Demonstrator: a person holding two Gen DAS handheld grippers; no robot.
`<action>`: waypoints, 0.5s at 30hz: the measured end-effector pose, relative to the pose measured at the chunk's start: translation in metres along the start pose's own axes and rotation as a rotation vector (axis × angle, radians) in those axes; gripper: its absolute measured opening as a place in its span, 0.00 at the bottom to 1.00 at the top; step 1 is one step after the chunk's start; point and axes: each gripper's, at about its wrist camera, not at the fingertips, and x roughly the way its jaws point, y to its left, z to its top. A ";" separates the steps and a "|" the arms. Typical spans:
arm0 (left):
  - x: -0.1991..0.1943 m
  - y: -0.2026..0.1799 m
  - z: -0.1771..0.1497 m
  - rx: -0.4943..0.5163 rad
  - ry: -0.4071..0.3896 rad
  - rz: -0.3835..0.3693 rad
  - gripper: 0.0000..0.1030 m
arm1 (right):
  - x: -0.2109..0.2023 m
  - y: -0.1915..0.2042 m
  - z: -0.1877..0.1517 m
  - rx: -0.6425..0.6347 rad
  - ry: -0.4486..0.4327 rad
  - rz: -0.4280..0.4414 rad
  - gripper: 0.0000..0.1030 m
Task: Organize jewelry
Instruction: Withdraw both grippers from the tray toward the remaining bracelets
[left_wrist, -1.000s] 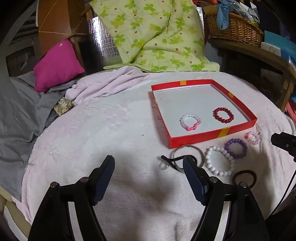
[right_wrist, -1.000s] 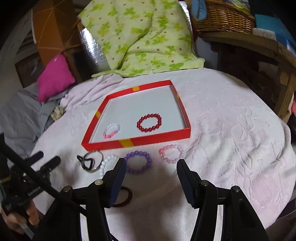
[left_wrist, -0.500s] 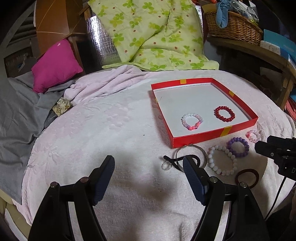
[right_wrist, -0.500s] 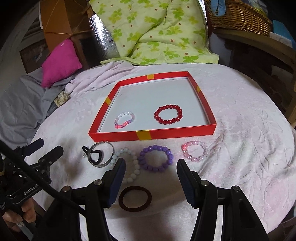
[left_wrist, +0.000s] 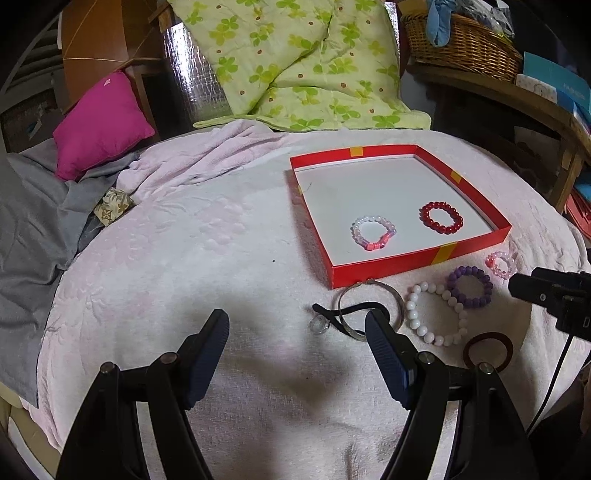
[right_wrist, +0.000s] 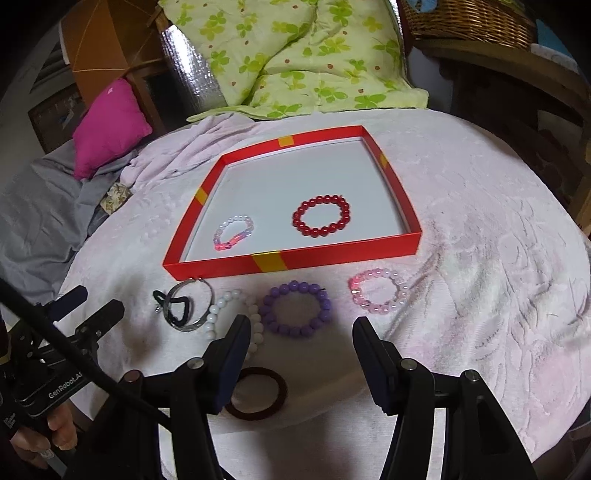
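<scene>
Both the left hand-held gripper and the right hand-held gripper hover open and empty; bracelets line the red tray's near edge; bare blanket lies left. Only the right view shows a gripping hand.

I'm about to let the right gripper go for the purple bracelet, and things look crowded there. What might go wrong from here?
The purple bracelet lies close beside the white bead bracelet, partly hidden behind a finger of the open right gripper; closing could catch both. The brown hair tie lies just under that gripper and might get dragged. The soft pink blanket may bunch up between the fingers.
</scene>
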 end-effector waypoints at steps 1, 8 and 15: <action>0.001 -0.001 0.000 0.002 0.003 0.000 0.75 | 0.000 -0.003 0.000 0.006 0.002 -0.001 0.59; 0.009 -0.007 -0.001 0.016 0.036 -0.011 0.74 | 0.000 -0.029 0.003 0.066 0.016 -0.021 0.59; 0.008 -0.011 -0.002 0.016 0.048 -0.082 0.74 | -0.003 -0.069 0.008 0.174 0.011 -0.033 0.59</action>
